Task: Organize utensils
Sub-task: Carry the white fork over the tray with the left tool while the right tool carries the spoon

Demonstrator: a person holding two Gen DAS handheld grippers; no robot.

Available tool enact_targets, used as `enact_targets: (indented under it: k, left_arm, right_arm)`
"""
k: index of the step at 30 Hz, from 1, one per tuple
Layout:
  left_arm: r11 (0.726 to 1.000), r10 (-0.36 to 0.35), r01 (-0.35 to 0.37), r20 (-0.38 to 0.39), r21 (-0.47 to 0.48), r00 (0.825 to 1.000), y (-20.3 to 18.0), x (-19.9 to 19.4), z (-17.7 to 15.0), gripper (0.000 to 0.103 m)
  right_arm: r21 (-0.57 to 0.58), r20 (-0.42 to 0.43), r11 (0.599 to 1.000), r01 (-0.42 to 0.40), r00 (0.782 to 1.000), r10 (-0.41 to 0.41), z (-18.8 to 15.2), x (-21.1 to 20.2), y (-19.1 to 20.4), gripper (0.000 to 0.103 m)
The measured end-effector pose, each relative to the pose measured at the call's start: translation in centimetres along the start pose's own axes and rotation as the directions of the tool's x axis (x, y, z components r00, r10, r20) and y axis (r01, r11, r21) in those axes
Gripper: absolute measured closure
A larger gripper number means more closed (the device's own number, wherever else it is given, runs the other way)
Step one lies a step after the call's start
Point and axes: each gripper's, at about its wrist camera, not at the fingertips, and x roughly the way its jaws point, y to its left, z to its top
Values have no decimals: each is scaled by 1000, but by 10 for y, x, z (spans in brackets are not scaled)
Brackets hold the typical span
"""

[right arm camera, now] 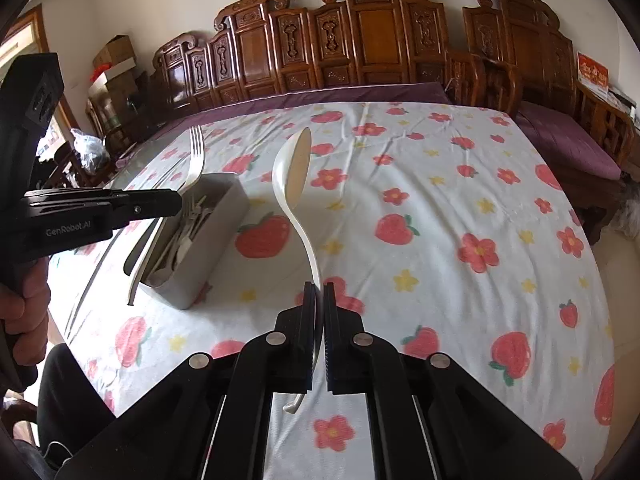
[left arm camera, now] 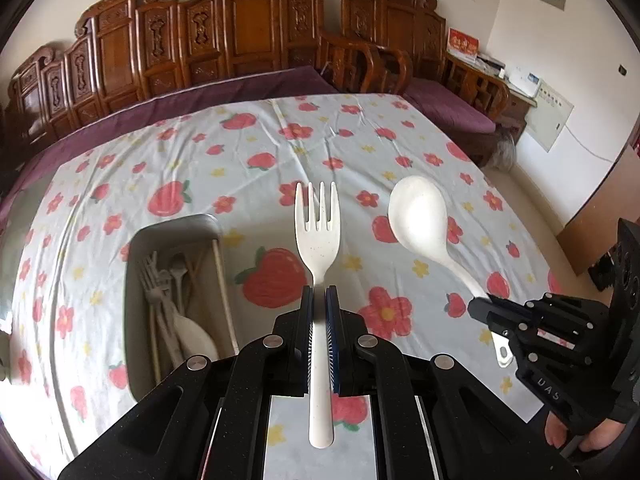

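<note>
Above the flowered desk, the left tool pinches a fork and the right tool a spoon, handles pointing near, with the utensil box lying left, nearer the left hand.

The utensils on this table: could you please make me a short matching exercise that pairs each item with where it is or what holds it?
Column one:
1. fork
2. spoon
3. grey box
4. tablecloth

Column two:
a. stands on the table with other utensils inside it
b. clamped by its handle in the left gripper
c. white with red strawberries and flowers
d. clamped by its handle in the right gripper

Right pairs: 1-b, 2-d, 3-a, 4-c
</note>
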Motion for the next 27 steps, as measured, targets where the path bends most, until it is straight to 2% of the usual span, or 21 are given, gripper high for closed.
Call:
enact_targets:
  k: [12, 20, 27]
  left_arm:
    - [1000, 21, -20, 78, -12, 997, 37, -35, -2, 97]
    - [996, 78, -74, 93, -47, 993, 65, -32, -18, 97]
    - [993, 91, -86, 71, -78, 993, 86, -17, -28, 97]
  right_arm:
    - [-91, 23, 995, 45, 999, -43, 21, -6, 45, 98]
    - [-138, 66, 985, 100, 994, -92, 25, -5, 68, 98]
    - [-122, 65, 989, 88, 995, -80, 20, 1, 81, 98]
